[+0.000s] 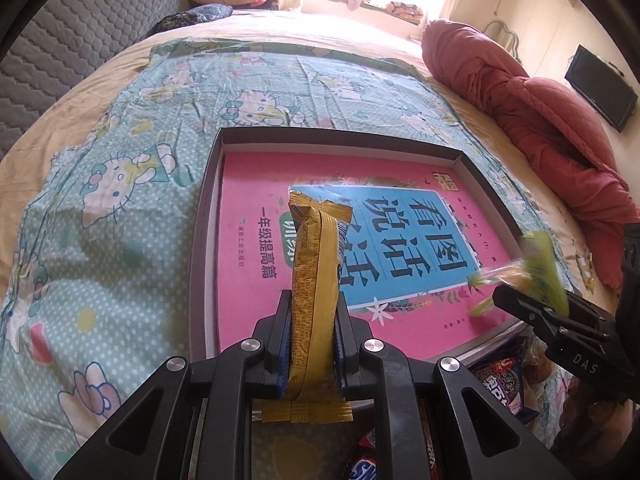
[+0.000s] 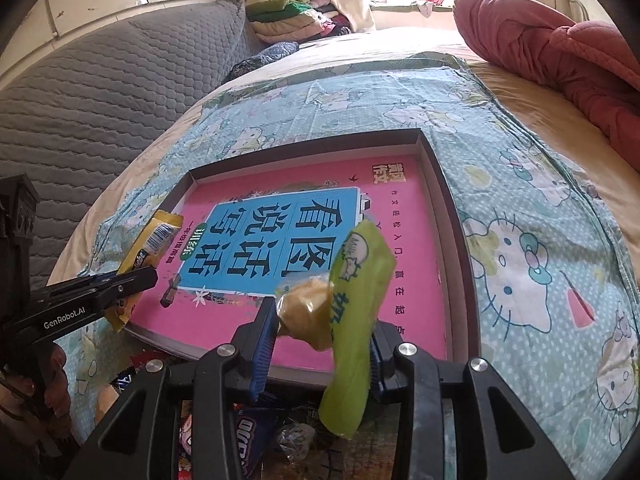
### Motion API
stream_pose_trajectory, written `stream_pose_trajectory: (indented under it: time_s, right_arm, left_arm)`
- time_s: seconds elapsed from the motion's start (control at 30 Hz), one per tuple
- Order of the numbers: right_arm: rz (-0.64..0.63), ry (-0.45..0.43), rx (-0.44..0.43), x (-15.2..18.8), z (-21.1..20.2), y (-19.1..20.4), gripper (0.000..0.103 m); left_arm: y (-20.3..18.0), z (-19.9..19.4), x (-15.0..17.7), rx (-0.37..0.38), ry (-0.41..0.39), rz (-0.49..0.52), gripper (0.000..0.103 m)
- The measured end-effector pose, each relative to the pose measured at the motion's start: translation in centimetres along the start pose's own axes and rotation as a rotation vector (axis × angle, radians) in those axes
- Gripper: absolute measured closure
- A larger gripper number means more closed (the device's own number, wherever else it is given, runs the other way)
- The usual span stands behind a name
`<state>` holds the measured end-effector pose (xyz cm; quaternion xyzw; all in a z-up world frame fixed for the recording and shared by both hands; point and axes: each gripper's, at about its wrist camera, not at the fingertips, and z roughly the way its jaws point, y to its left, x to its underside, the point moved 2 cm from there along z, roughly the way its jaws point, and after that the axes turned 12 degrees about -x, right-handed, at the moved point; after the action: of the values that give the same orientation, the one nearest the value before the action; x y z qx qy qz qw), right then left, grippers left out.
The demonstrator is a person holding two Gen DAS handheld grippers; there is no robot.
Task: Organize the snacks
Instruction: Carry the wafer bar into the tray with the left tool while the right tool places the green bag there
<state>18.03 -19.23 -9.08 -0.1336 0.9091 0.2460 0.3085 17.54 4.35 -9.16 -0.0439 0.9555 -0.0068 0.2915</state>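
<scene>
— What have you got in each claw?

— My left claw [image 1: 312, 320] is clamped tight on a yellow snack bar [image 1: 316, 280], gripping it around its lower half so the wrapper stands up between the pads. My right claw [image 2: 320, 344] is closed on a green snack packet [image 2: 360, 280]; part of it is clear, with a pale yellow cake showing through.

— Where are they, going by the box?

— Both hang above the shallow box [image 1: 208, 208] that lies on the cartoon-cat sheet [image 1: 100, 168] on the bed. A pink book [image 1: 248, 184] with a blue title panel fills the floor of the box. The yellow bar is over the box's near left part, the green packet over its near right edge.

— Anything else near the box?

— Just in front of its near edge lies a heap of loose snacks [image 2: 248, 440], among them a dark blue cookie packet [image 1: 500, 384]. Well beyond the box's right side lies a bundled red quilt [image 1: 520, 92].
</scene>
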Motion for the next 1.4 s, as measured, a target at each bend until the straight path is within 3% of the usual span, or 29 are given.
stream_pose_trajectory:
  time_s: [0.63,0.77,1.4]
  right_arm:
    - [-0.012,-0.037,0.077,-0.2,-1.8,-0.4,0.062]
    - [-0.005,-0.048,0.084,-0.4,-2.4,-0.6,0.061]
    - [0.023,-0.141,0.073,-1.2,-5.0,-0.7,0.045]
  left_arm:
    - [0.0,0.3,0.2,0.019,0.027,-0.002,0.079]
    - [0.2,0.0,0.1,0.027,0.025,-0.009,0.064]
    - [1.5,-3.9,-1.0,0.049,-0.03,-0.045,0.043]
